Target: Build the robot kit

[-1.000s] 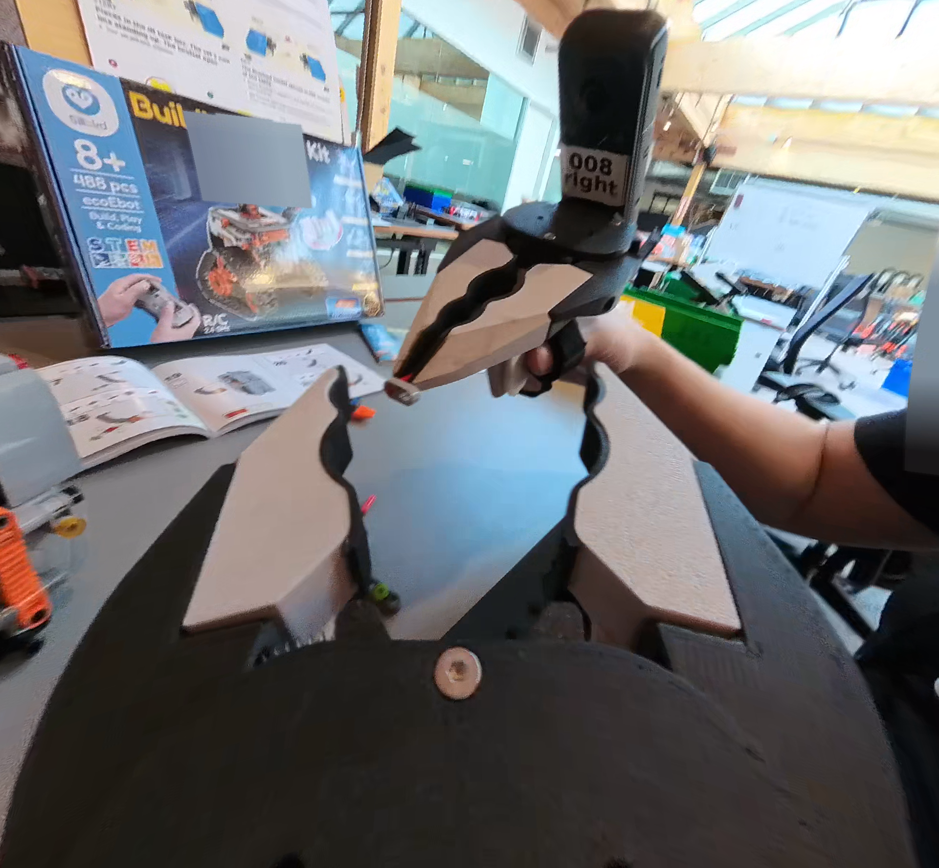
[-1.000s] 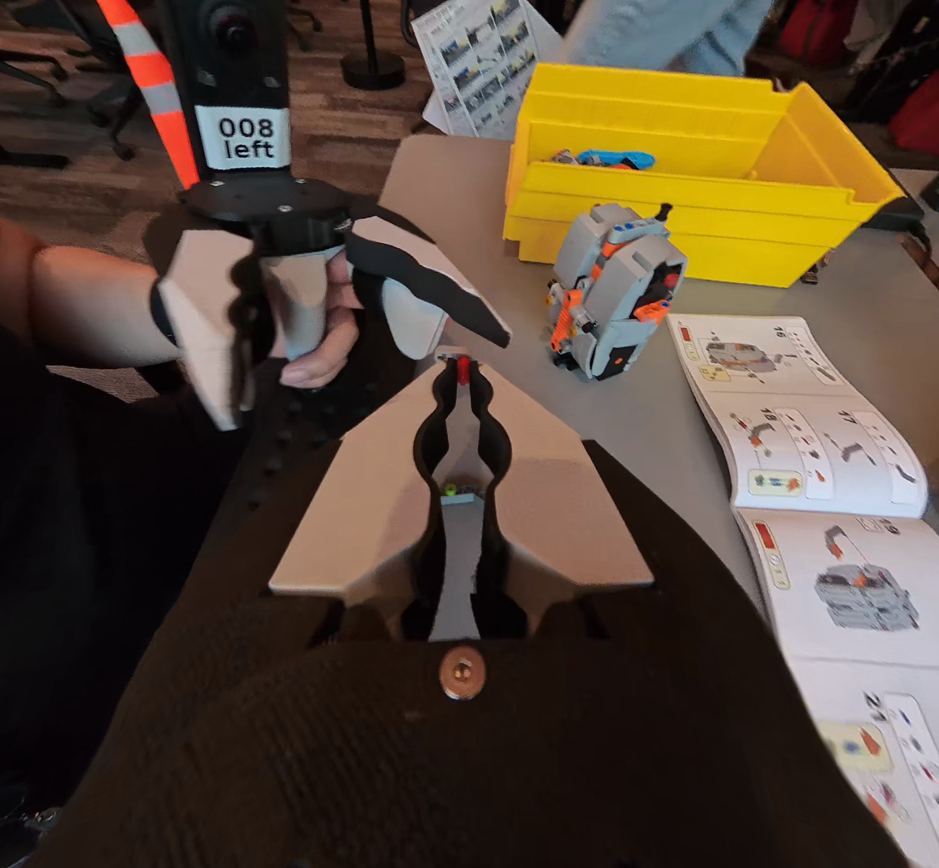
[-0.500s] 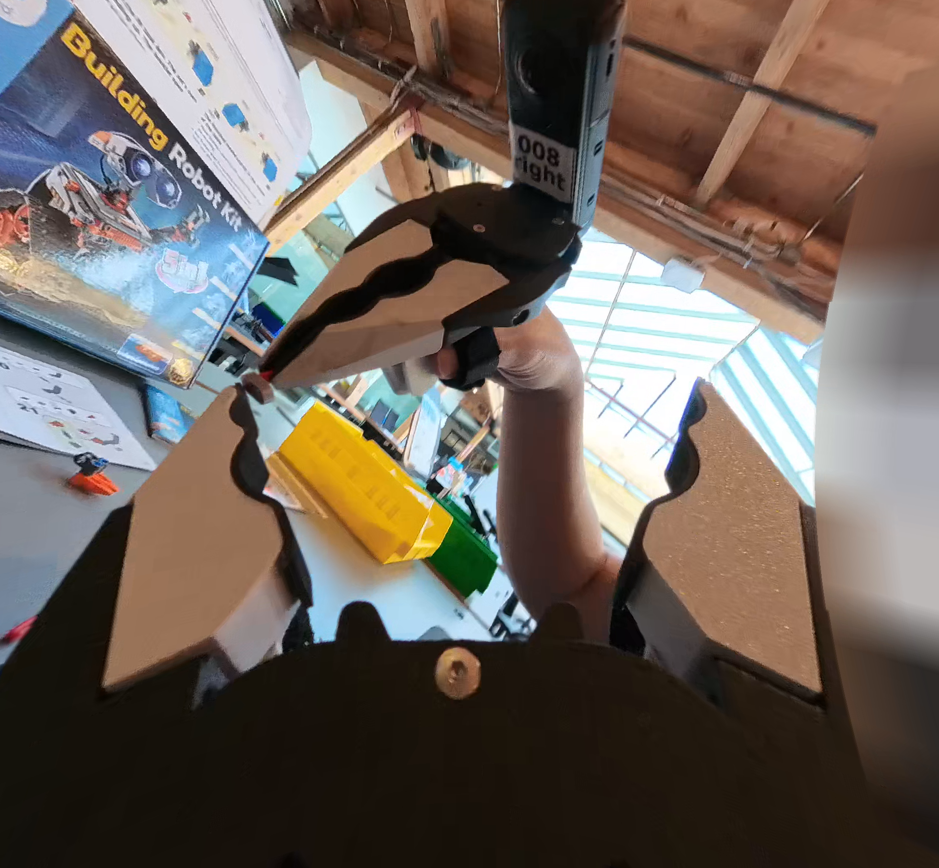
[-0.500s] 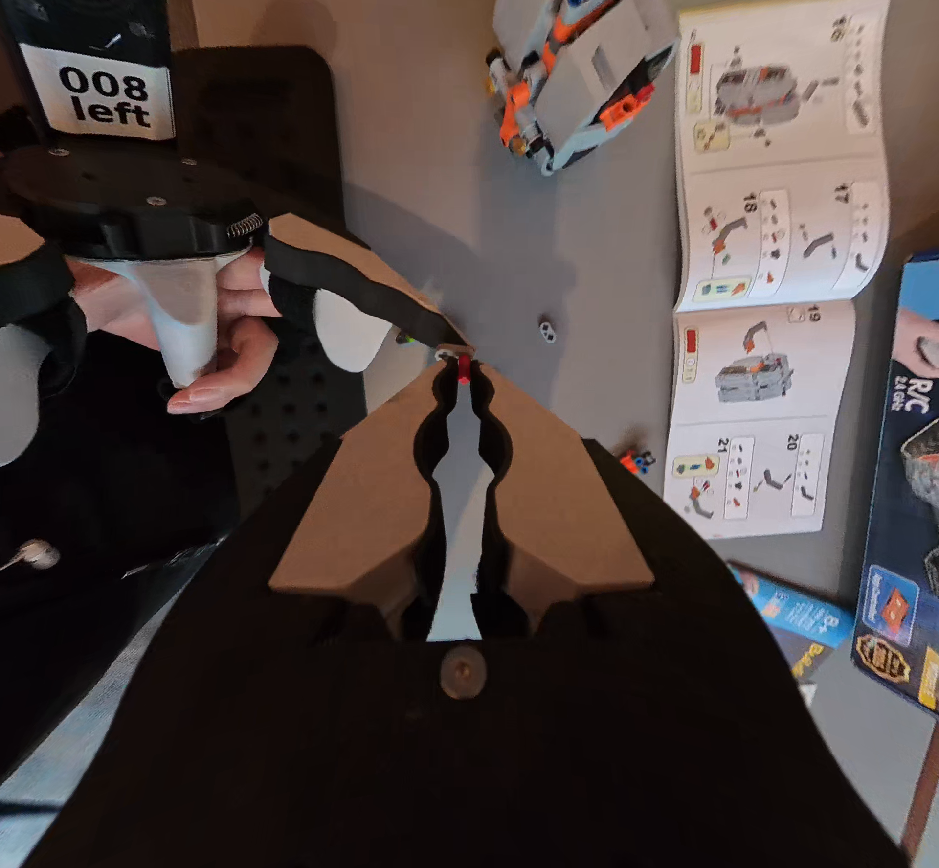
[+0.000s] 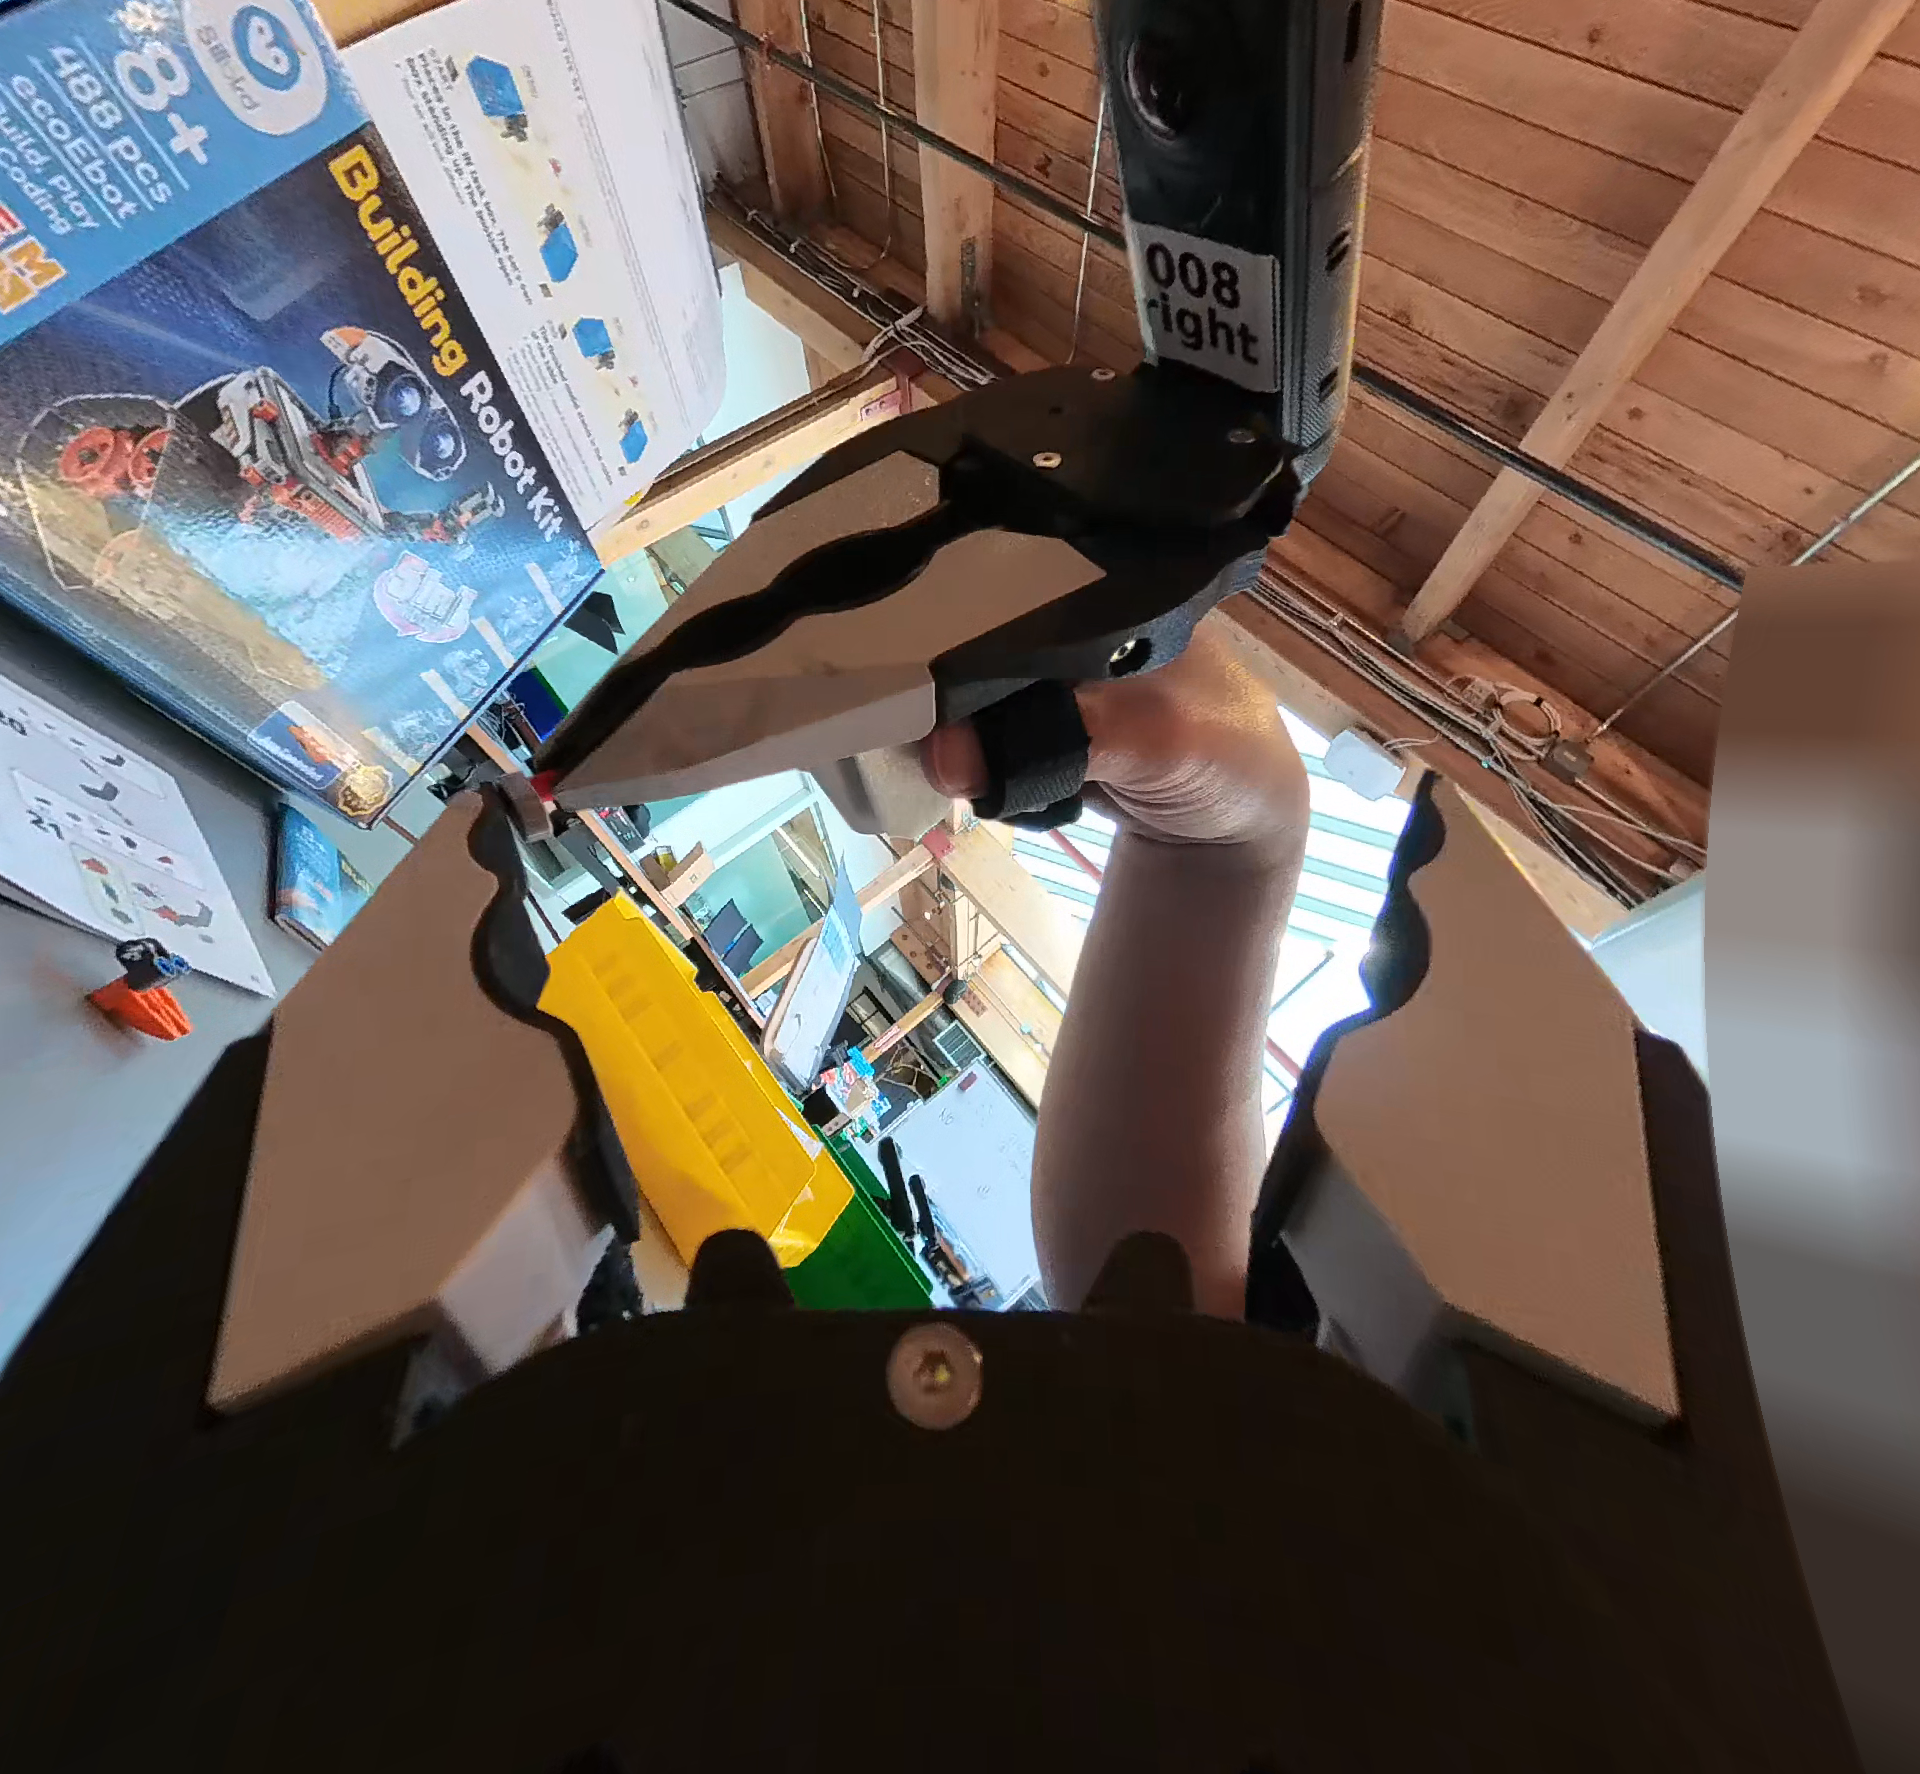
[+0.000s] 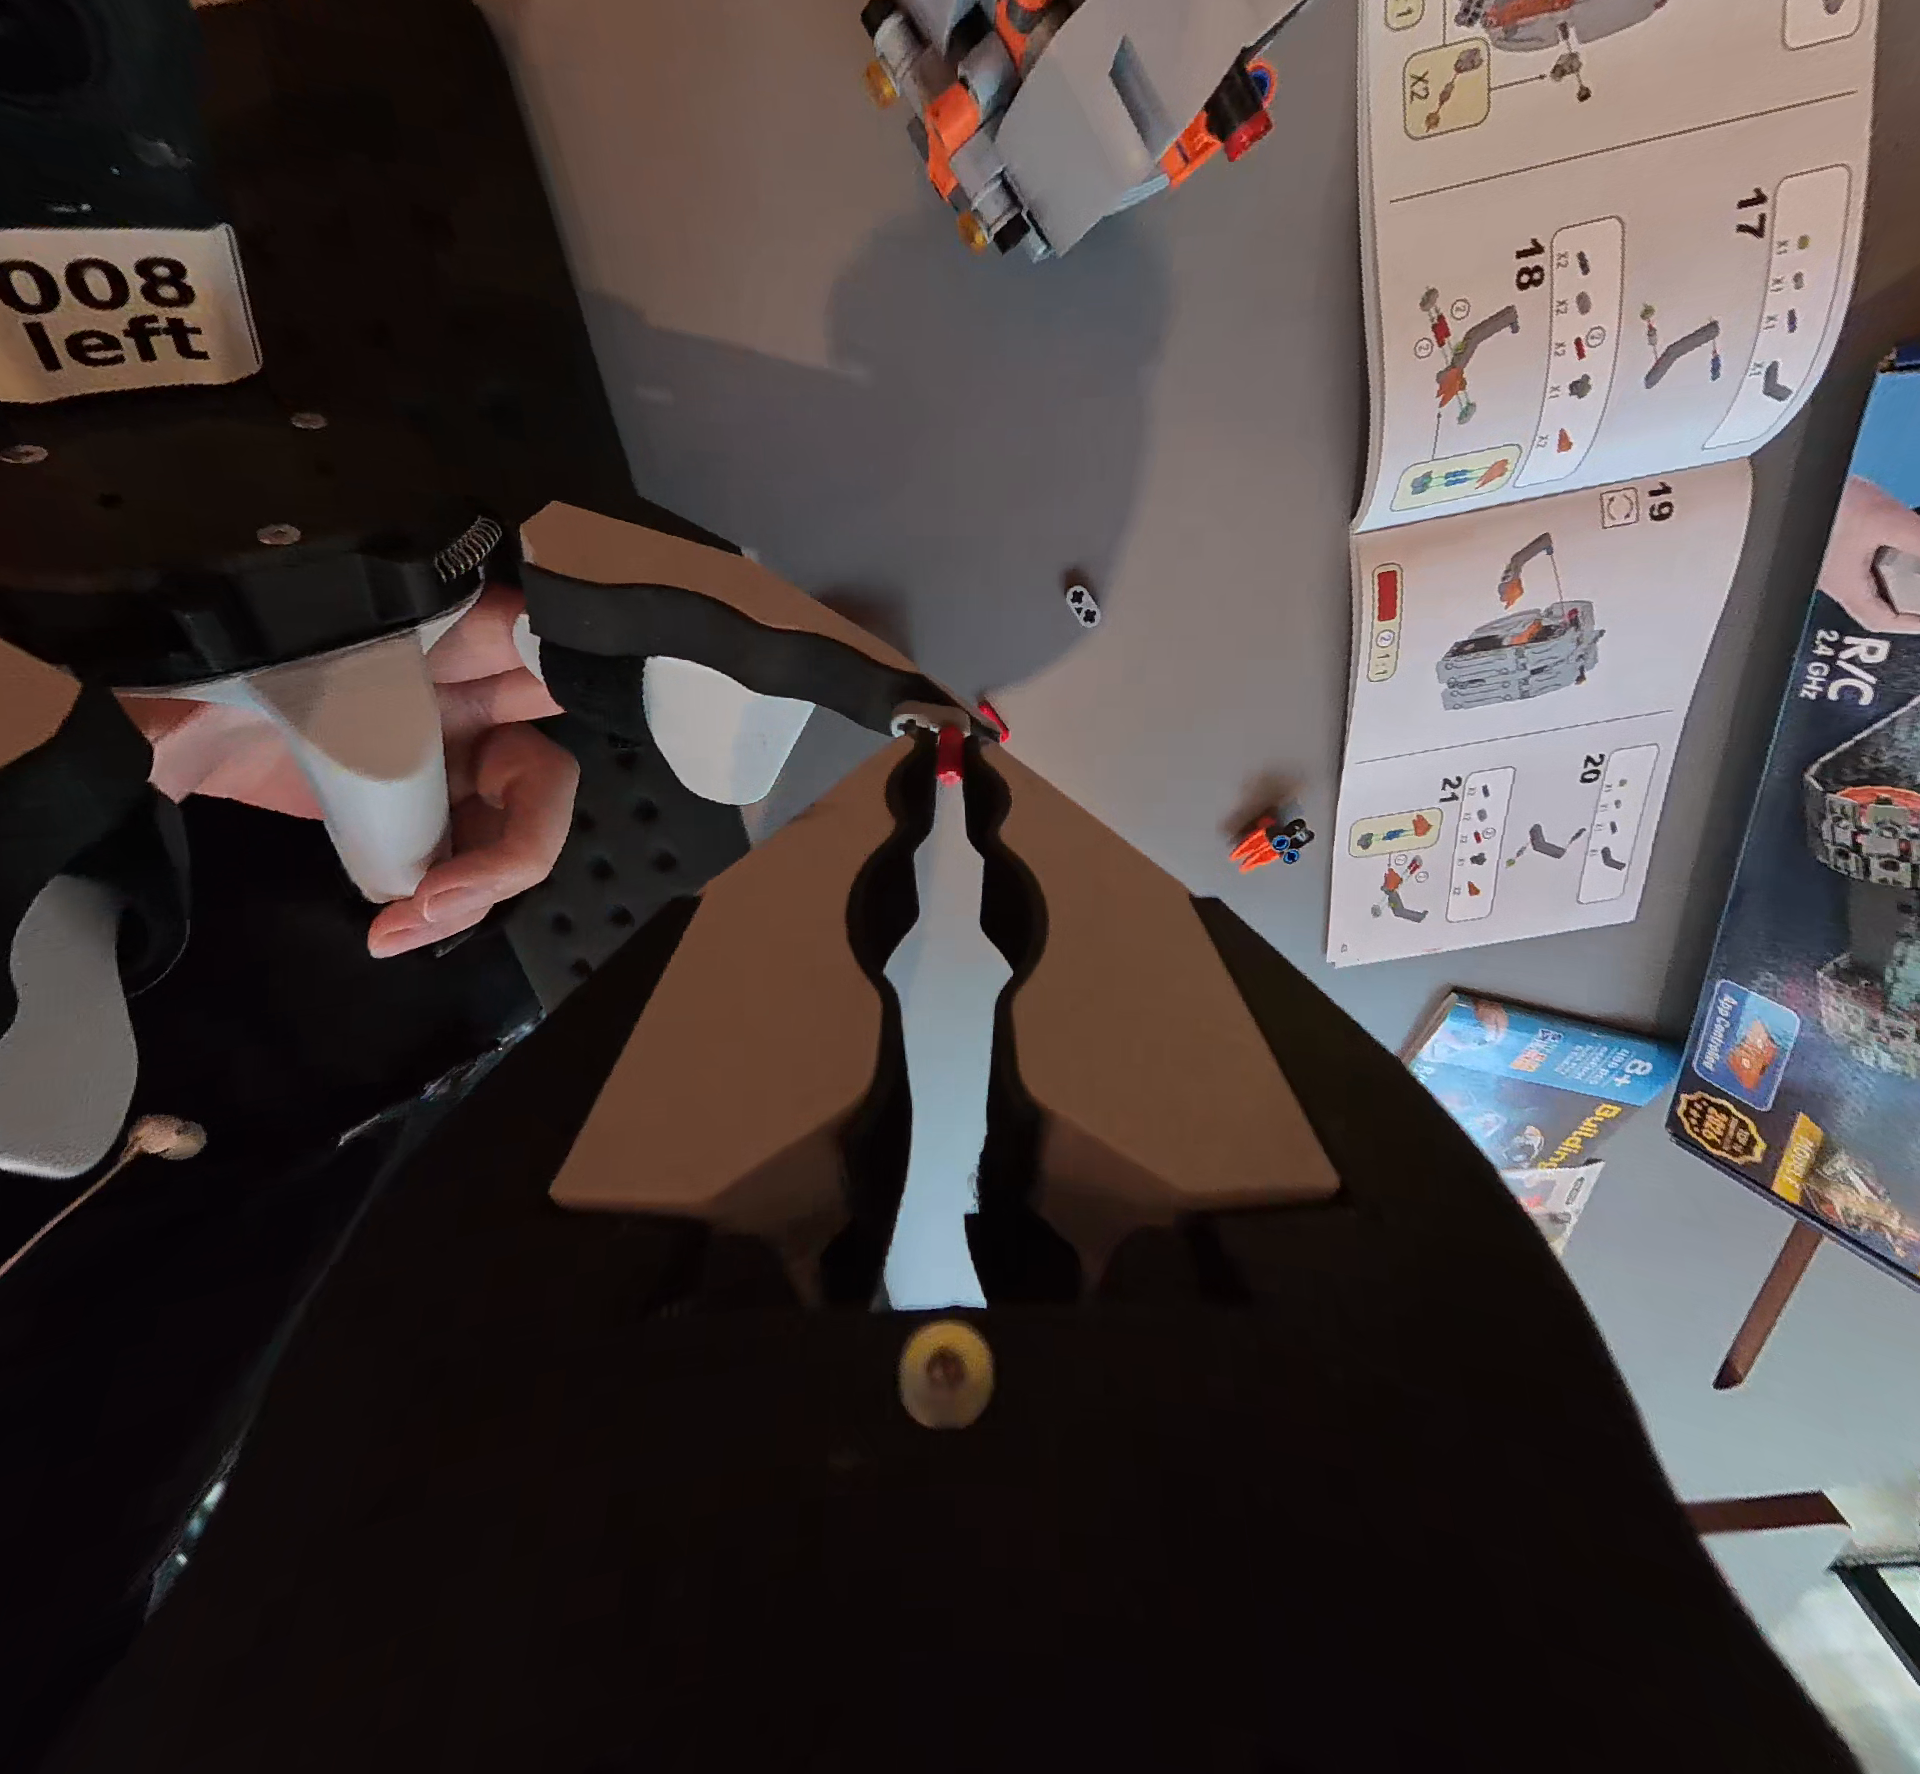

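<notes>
Comparing with a second ago, we find both grippers lifted off the counter (image 6: pixel 935 436). The right gripper (image 6: pixel 948 768) pinches a small red pin (image 6: pixel 948 756); the left gripper (image 5: pixel 940 903), fingers spread, touches it with one fingertip.

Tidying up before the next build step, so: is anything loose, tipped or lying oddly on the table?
A small orange-and-black piece and a grey connector lie loose on the grey table, apart from the booklet. The grey-and-orange model seems to lie tilted.
</notes>
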Demonstrator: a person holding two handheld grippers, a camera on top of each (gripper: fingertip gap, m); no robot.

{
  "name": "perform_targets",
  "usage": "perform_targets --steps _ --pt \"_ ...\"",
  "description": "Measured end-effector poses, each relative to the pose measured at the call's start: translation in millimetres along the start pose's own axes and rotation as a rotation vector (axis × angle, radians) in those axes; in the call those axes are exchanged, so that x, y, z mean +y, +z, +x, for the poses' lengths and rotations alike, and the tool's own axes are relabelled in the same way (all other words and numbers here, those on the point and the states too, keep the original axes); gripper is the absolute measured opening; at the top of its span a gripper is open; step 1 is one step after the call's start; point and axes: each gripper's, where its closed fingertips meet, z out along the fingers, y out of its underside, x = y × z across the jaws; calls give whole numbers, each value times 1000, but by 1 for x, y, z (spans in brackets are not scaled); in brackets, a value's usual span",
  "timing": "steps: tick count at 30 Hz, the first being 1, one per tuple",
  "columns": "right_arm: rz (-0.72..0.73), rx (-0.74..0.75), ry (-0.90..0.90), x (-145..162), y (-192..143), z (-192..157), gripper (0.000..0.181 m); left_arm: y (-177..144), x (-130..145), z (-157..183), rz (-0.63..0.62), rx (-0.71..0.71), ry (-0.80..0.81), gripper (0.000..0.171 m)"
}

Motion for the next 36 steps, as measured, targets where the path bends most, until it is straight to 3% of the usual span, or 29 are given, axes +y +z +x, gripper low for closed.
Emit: perform_targets --steps 9,22,30,36 --pt "-73 64 -31 -1 7 7 6 4 -5 -8 20 -28 -45 158" --pt "-33 57 -80 -7 2 5 21 2 -11 -7 34 -14 -56 158" --pt "150 48 -96 -19 -25 6 28 -4 -18 -11 51 -30 -61 158" --pt "464 39 -58 -11 -55 21 28 -10 -25 -13 52 -52 -51 158"
